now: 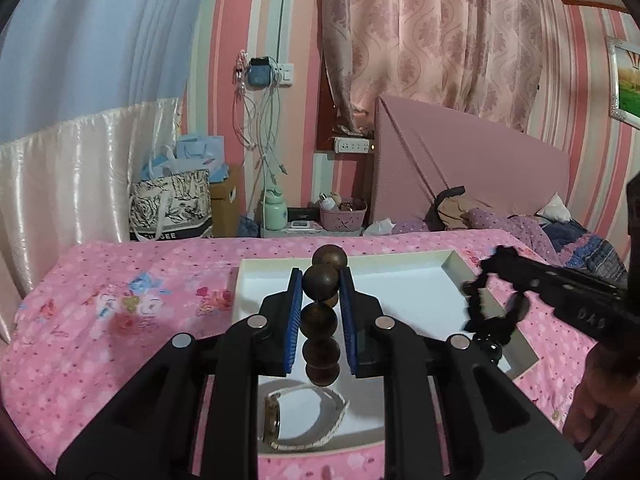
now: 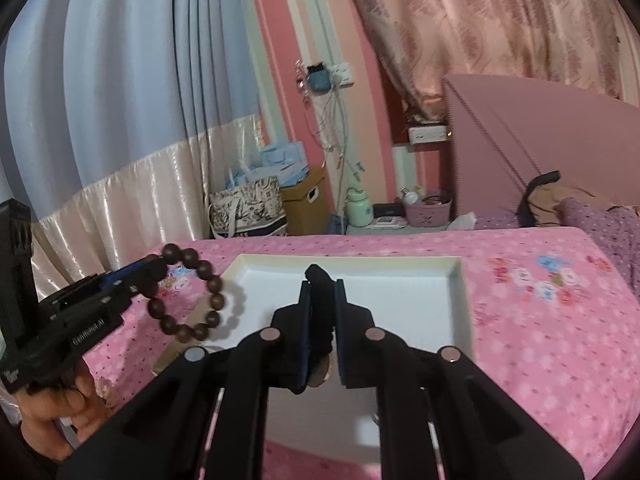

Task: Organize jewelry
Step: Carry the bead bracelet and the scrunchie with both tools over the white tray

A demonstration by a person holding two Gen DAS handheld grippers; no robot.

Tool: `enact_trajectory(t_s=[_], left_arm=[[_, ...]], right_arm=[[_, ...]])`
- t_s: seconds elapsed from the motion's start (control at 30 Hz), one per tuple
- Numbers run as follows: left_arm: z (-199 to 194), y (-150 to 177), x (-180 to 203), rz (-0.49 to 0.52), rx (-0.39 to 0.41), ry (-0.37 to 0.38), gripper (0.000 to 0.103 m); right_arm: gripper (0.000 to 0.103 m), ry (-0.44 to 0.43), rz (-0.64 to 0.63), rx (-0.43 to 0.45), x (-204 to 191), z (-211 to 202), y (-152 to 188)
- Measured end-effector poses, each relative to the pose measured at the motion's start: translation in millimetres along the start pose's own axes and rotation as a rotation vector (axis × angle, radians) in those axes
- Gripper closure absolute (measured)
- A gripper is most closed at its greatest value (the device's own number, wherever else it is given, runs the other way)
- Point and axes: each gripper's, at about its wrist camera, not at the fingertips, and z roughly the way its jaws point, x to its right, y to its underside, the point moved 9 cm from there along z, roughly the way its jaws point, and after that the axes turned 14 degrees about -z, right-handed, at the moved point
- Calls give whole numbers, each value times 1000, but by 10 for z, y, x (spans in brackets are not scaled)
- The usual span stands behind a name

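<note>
Item 1: your left tool (image 1: 320, 292). Its blue-padded fingers (image 1: 295, 320) are clamped on the brown bead bracelet (image 1: 320, 320), with the beads stacked in a column between the pads. In the right wrist view the same bracelet (image 2: 188, 296) hangs as a full loop from the tool's tip, held above the bed just beside the tray's left edge.

Item 2: your right tool (image 2: 322, 308). Its fingers are drawn narrow around a black bracelet (image 2: 320, 280), of which one dark end pokes out above the pads. In the left wrist view this black bracelet (image 1: 486, 300) dangles in a loose loop from the tool's tip, over the right side of the tray.

Item 3: white tray (image 1: 452, 264). Shallow, rectangular, with a raised rim, it lies flat on the bed between your two tools.

Item 4: wristwatch (image 1: 300, 420). It has a pale strap and a gold-toned case and lies on its side on the tray floor at the near edge, beneath your left tool.

Item 5: bed (image 1: 120, 300). It is covered by a pink sheet printed with small dots and floral patches, and it carries the tray.

Item 6: your left hand (image 2: 60, 408). It grips the left tool's handle at the lower left of the right wrist view.
</note>
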Motion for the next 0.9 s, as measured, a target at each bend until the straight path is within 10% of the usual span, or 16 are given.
enact_trajectory(t_s=[0.83, 0.9], left_arm=[[790, 569, -630, -80, -225, -152, 84], [778, 566, -634, -89, -219, -152, 80]], right_arm=[[89, 54, -25, -319, -42, 811, 756], [65, 47, -11, -314, -42, 800, 754]])
